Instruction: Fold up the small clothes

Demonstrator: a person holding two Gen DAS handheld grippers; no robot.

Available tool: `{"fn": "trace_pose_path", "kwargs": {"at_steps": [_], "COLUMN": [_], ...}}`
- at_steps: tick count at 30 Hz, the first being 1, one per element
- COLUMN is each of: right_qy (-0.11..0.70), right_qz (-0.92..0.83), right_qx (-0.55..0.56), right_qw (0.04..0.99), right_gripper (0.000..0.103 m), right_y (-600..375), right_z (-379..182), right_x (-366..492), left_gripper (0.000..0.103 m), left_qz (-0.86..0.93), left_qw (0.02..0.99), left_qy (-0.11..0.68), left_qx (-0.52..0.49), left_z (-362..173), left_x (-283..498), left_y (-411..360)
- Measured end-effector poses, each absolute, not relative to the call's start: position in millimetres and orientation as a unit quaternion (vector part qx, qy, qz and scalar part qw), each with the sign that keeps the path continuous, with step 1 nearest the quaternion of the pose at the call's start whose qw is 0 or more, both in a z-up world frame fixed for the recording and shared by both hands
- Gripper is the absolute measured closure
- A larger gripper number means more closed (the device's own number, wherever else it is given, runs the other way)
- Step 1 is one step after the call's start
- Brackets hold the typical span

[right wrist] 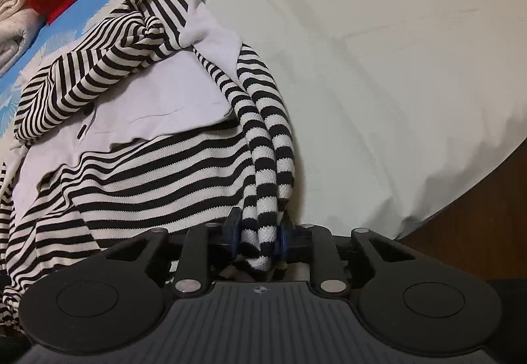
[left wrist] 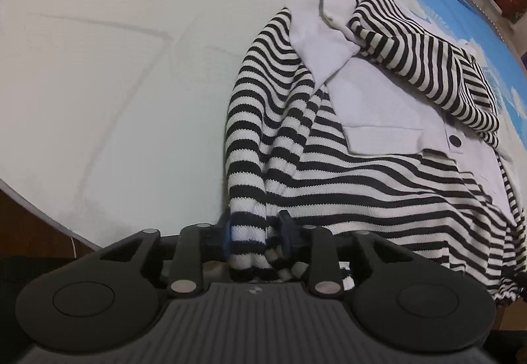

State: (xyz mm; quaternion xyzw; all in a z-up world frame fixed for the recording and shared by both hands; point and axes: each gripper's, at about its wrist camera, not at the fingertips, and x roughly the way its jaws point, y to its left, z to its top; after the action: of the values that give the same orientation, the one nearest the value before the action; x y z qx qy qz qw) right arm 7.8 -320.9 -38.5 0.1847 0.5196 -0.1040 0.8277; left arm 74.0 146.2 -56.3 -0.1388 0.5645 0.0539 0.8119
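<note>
1. Striped top (left wrist: 346, 186) lying crumpled on the bedsheet (left wrist: 115, 84) ahead of both tools, white front panel (left wrist: 378, 100) facing up, one sleeve flopped across the chest.
2. Left gripper (left wrist: 255, 234) pinching a bunched striped hem or cuff between its pads, cloth trailing away ahead of it and to its right.
3. Right gripper (right wrist: 260, 237) clamping a rolled striped sleeve end, the rest of the garment spreading ahead of it and to its left.
4. Judging progress: barely starting, with both ends gripped but nothing flattened.
5. Remaining: spreading flat, tucking sleeves in, doubling the body over.
</note>
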Motion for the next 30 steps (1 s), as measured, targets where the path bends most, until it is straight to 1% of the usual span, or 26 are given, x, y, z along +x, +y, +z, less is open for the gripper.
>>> {"fn": "trace_pose_path", "kwargs": {"at_steps": [1,8,9,10,11,13,17,18,19,21,24,30], "right_qy": [0.521,0.525,0.524,0.524,0.522,0.512,0.493,0.495,0.502,0.515,0.522,0.523], "right_qz": [-0.104,-0.099,-0.097,-0.094,-0.091,-0.084,-0.082,-0.083,-0.089,-0.099,-0.096,-0.094], "right_qx": [0.180,0.166,0.165,0.164,0.164,0.167,0.180,0.180,0.179,0.184,0.172,0.160], "right_qw": [0.828,0.829,0.830,0.831,0.832,0.838,0.847,0.846,0.841,0.831,0.830,0.832], "right_gripper": [0.074,0.072,0.073,0.082,0.086,0.090,0.090,0.089,0.085,0.078,0.076,0.075], "right_y": [-320,-318,-317,-317,-316,-316,-319,-320,-321,-322,-318,-315], "right_z": [-38,-37,-37,-37,-36,-33,-26,-27,-29,-35,-37,-37], "right_x": [8,8,8,9,10,9,8,8,9,9,9,8], "left_gripper": [0.070,0.070,0.076,0.084,0.094,0.094,0.093,0.090,0.090,0.084,0.082,0.082], "left_qz": [0.054,0.047,0.047,0.045,0.043,0.046,0.045,0.044,0.043,0.044,0.041,0.039], "left_qw": [0.811,0.817,0.818,0.820,0.821,0.826,0.824,0.822,0.819,0.817,0.816,0.817], "left_qy": [0.565,0.564,0.563,0.561,0.558,0.551,0.551,0.555,0.559,0.562,0.565,0.566], "left_qx": [-0.141,-0.113,-0.109,-0.108,-0.110,-0.110,-0.119,-0.122,-0.124,-0.120,-0.113,-0.105], "left_z": [-57,-59,-59,-58,-57,-53,-52,-54,-55,-56,-56,-57], "left_x": [74,76,77,76,76,75,75,75,74,74,73,73], "left_y": [148,140,139,138,139,139,140,141,142,142,140,139]}}
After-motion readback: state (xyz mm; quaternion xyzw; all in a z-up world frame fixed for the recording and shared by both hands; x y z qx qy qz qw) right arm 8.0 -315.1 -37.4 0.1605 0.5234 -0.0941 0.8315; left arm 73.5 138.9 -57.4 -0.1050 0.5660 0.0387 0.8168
